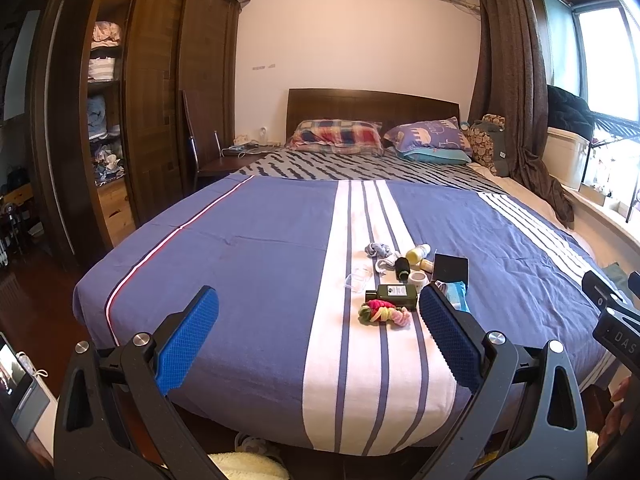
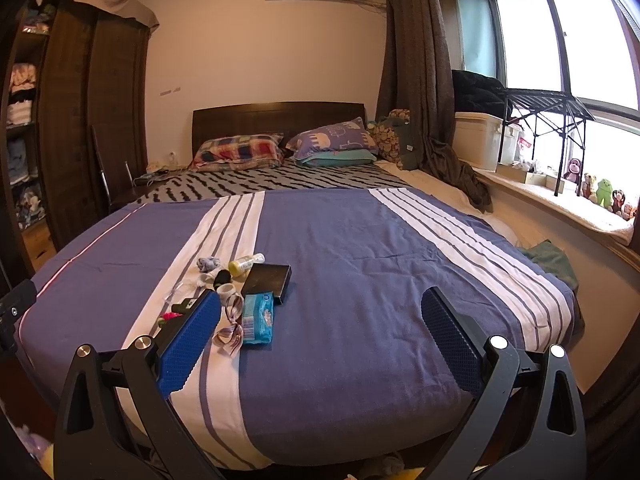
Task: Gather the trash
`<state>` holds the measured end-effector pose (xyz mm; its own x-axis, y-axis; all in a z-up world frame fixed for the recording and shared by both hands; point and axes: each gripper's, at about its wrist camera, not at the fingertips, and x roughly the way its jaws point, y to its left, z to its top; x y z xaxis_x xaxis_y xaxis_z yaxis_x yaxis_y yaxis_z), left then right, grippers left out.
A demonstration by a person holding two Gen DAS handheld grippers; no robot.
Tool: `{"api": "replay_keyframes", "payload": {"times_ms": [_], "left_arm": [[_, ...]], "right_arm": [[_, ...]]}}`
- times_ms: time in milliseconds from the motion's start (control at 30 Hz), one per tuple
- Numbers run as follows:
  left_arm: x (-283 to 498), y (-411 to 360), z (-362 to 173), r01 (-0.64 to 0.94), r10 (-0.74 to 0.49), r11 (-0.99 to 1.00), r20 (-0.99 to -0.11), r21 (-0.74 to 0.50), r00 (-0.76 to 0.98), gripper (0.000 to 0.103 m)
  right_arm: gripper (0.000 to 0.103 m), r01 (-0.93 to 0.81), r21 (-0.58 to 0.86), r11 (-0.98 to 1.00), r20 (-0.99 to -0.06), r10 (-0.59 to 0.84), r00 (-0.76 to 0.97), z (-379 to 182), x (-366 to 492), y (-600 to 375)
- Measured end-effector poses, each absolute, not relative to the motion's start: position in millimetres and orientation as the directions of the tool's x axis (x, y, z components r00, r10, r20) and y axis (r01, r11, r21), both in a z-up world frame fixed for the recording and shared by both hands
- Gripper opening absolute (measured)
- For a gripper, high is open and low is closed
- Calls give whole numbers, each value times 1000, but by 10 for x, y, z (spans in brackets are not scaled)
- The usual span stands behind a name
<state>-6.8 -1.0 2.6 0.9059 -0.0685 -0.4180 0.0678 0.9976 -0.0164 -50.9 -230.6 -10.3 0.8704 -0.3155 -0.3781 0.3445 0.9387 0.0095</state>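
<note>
A cluster of small items lies on the white stripe of the blue bedspread (image 1: 248,248): a dark green bottle (image 1: 391,293), colourful hair ties (image 1: 383,314), a clear plastic wrapper (image 1: 359,278), a yellow bottle (image 1: 418,252), a tape roll (image 1: 418,279), a black box (image 1: 451,268) and a blue tissue pack (image 2: 259,318). A ribbon (image 2: 230,330) lies beside the pack. My left gripper (image 1: 318,300) is open, held above the bed's foot, short of the cluster. My right gripper (image 2: 320,304) is open too, over bare bedspread (image 2: 360,264) to the right of the items.
A dark wardrobe (image 1: 152,92) with open shelves stands left of the bed. Pillows (image 1: 336,136) lie at the headboard. A window ledge (image 2: 560,200) with soft toys runs along the right. A green cloth (image 2: 554,260) hangs off the bed's right side. Slippers (image 1: 248,444) sit on the floor below.
</note>
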Motion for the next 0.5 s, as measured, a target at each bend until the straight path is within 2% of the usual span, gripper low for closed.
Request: {"api": "replay_keyframes", "payload": {"times_ms": [500], "left_arm": [[-60,-12,29,69,-70,997,-414,-18,908,95]], "right_arm": [[100,344,10,939,-377,-315,871,-88,-505,-2315]]}}
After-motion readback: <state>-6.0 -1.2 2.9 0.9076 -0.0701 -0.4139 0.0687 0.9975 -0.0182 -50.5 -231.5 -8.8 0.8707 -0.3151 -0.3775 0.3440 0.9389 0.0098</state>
